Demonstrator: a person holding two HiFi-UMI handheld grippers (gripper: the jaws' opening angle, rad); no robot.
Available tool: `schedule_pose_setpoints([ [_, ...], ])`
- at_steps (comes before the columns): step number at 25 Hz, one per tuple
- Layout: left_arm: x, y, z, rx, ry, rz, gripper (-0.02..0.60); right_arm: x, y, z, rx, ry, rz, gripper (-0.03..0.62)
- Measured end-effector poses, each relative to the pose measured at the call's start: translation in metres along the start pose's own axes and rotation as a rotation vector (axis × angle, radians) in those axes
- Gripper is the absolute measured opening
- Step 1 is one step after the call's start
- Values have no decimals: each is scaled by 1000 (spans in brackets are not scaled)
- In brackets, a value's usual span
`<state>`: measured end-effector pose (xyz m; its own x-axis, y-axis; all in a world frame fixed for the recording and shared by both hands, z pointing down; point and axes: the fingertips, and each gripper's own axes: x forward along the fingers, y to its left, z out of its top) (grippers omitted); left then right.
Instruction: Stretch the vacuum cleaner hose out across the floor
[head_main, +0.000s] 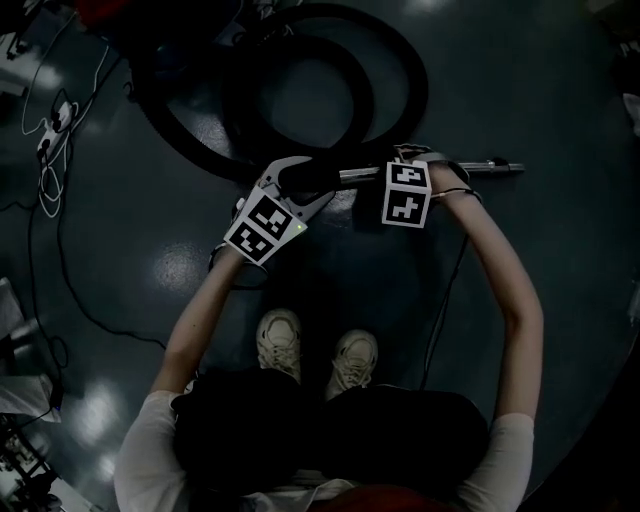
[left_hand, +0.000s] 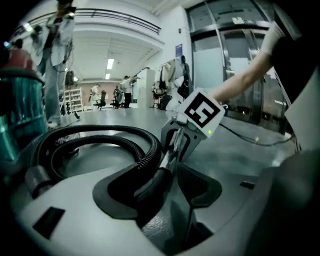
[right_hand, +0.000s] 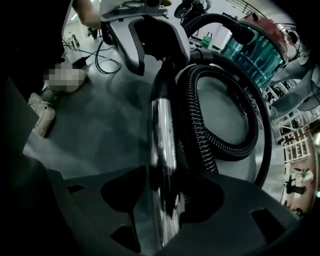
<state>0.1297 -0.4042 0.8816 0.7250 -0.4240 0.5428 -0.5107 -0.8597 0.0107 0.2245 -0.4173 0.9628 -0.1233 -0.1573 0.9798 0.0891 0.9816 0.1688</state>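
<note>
The black ribbed hose (head_main: 300, 95) lies coiled on the dark floor. Its black handle end (head_main: 310, 178) joins a chrome tube (head_main: 470, 170) lying flat to the right. My left gripper (head_main: 305, 182) straddles the handle. In the left gripper view the handle (left_hand: 155, 180) rests against one pad with a gap on the other side, so my left gripper (left_hand: 162, 185) is open. My right gripper (head_main: 412, 160) points steeply down over the tube. In the right gripper view the chrome tube (right_hand: 162, 150) runs between the jaws of my right gripper (right_hand: 162, 200), and a thin gap shows on one side.
The vacuum's teal and red canister (right_hand: 255, 45) stands beyond the coil. Thin cables (head_main: 50, 150) trail over the floor at the left. The person's shoes (head_main: 280, 340) stand just behind the grippers. People and racks (left_hand: 100, 95) are far off in the hall.
</note>
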Motion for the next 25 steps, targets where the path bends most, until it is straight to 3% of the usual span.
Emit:
schedule_pose_setpoints([
  [3,-7,-1,-2,-135,-38,21,229,10,1,-3,-11,38,11,219],
  [4,-10,-1,-4,-162,-43,32,229,11,0,-3,-13,48,18,176],
  [8,-20,-4,-10,-309,-87,37,229,6,1,-6,-8,63,72,172],
  [12,-41,2,-6,-535,-219,23,229,-7,15,-2,84,-24,173,173],
  [16,-69,16,-8,-597,-274,105,229,-25,20,17,193,-192,159,173],
  [20,-80,24,-10,-700,-317,125,229,-47,20,38,325,-384,81,173],
  [23,-74,21,-3,-667,-308,113,229,-62,18,55,482,-525,20,173],
  [25,-68,16,6,-641,-311,89,229,-61,21,60,546,-528,-7,173],
])
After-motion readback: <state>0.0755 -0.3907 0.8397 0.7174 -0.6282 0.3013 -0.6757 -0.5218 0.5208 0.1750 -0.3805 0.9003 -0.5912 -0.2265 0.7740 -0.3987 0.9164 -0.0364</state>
